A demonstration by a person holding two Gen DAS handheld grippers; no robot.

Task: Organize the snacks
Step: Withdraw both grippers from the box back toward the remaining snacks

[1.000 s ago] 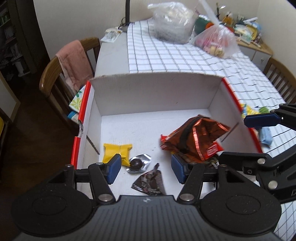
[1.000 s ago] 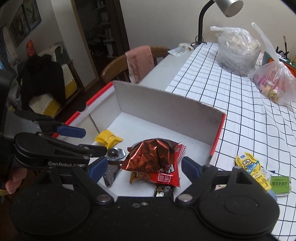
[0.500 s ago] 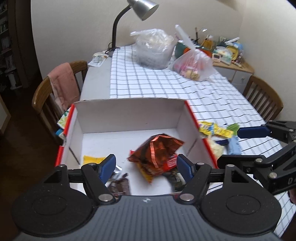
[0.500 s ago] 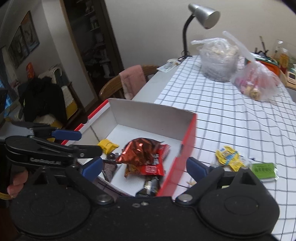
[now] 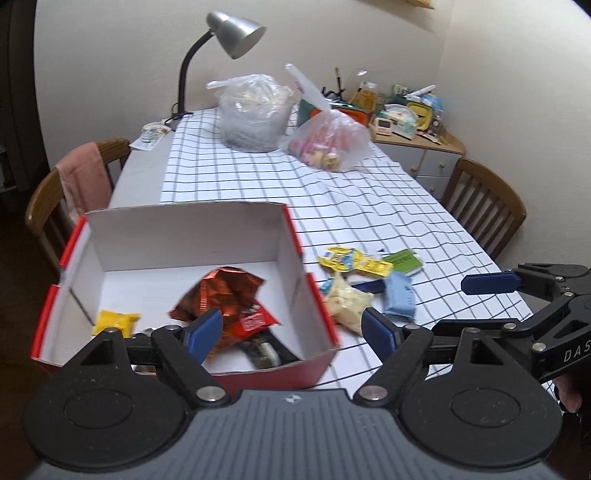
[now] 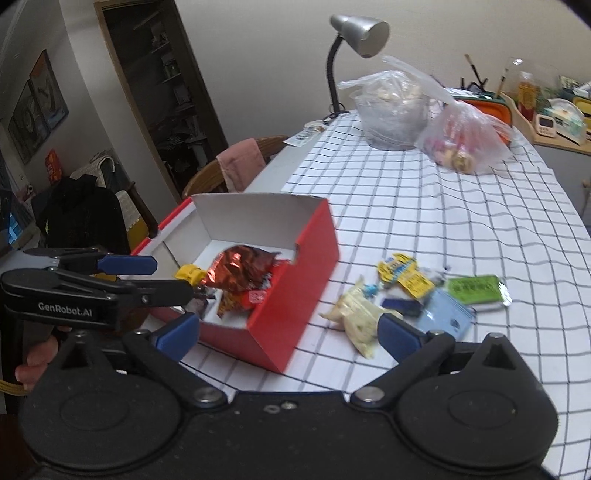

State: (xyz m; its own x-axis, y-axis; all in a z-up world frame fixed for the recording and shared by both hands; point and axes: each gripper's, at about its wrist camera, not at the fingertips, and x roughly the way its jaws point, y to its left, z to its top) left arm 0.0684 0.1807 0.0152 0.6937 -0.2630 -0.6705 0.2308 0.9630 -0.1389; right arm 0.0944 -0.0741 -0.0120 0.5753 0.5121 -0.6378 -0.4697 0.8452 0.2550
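A red box (image 5: 295, 236) with a white inside stands at the table's near left corner. In it lie a copper-red foil bag (image 5: 221, 291), a yellow snack (image 5: 114, 319) and dark wrappers. My left gripper (image 5: 290, 330) hovers over the box's near right corner, its jaws opening with nothing held. To the right of the box (image 6: 314, 266), a cream bag (image 6: 356, 315), a yellow packet (image 6: 404, 275), a light blue packet (image 6: 443, 314) and a green packet (image 6: 476, 290) lie loose on the checked cloth. My right gripper (image 6: 288, 334) hangs above the cloth between box and snacks, jaws opening, empty.
A desk lamp (image 5: 236, 33) and two filled plastic bags (image 5: 255, 110) (image 5: 328, 142) stand at the table's far end. A chair with a pink towel (image 5: 79, 177) is on the left, another chair (image 5: 484, 206) on the right. A cluttered sideboard (image 5: 417, 122) fills the far right corner.
Both grippers have drawn back and up out of the box and spread their jaws wider. The foil bag stays in the box. The loose snacks on the cloth have come into view.
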